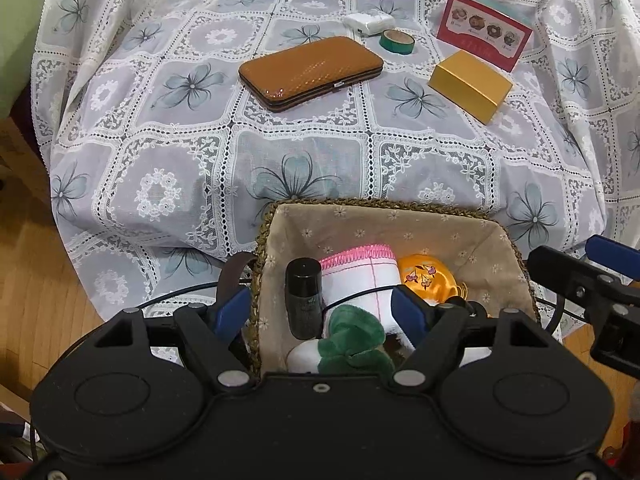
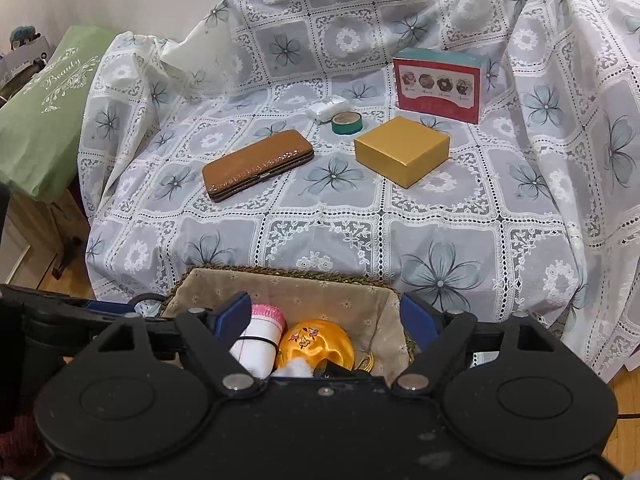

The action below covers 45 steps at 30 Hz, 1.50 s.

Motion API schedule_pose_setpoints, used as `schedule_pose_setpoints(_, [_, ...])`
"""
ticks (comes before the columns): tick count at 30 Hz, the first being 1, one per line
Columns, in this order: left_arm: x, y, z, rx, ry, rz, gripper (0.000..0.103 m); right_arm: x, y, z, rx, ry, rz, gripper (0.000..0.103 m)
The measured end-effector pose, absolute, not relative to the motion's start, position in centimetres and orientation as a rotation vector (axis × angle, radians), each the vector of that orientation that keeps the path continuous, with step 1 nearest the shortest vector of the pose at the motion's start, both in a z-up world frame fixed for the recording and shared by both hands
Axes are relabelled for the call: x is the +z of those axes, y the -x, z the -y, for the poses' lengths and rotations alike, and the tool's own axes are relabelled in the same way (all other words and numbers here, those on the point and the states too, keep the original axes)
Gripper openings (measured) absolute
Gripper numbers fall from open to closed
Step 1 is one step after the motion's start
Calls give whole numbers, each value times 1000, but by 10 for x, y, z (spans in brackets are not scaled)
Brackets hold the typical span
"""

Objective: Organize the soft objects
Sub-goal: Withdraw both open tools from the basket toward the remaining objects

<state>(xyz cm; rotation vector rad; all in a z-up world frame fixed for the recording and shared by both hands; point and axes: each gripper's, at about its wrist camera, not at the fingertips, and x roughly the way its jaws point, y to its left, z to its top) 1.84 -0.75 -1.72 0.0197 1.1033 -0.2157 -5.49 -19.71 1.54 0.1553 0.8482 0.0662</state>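
Beyond the basket [image 1: 384,216], a brown case [image 1: 310,72]

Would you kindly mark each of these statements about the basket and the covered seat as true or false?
1. The brown clasp case lies on the lace cloth, outside the basket. True.
2. The green tape roll sits inside the basket. False: it lies on the cloth near the white packet.
3. The orange satin pouch is in the basket beside the pink-edged white roll. True.
4. The gold box is stacked on the red box. False: it rests on the cloth in front of it.
5. The right tool is clamped on the pouch. False: its jaws stand open over the basket.
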Motion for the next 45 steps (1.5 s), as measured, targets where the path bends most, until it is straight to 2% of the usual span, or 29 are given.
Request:
schedule_pose_setpoints(3, [-15,-17,9,-211,-31,-1090,75,16,54,199,60,-169,-846,86])
schedule_pose_setpoints(5, [-13,-14,11,-205,-45,-1073,82,16,54,201,55,-182,-844,89])
schedule_pose_setpoints(14, [-2,-13,12,-180,-95,-980,86,18,44,205,27,-205,-819,89])
schedule_pose_setpoints(16, [-1,-15,13,-180,-100,-972,87,20,40,206,20,-196,-795,93])
schedule_pose_setpoints(22, [8,-22,11,-171,-117,-913,87,31,23,206,-10,-153,-702,97])
schedule_pose_setpoints(25, [15,-28,8,-164,-111,-882,87,38,15,205,-19,-138,-641,103])
schedule_pose_setpoints(30, [22,-40,6,-159,-108,-841,88,48,-1,205,-36,-141,-566,103])
schedule_pose_setpoints(39, [29,-64,13,-124,-141,-756,89,45,-55,214,-69,-181,-618,103])
schedule_pose_setpoints(45, [21,-89,16,-120,-122,-786,89,36,-87,218,-86,-171,-611,102])
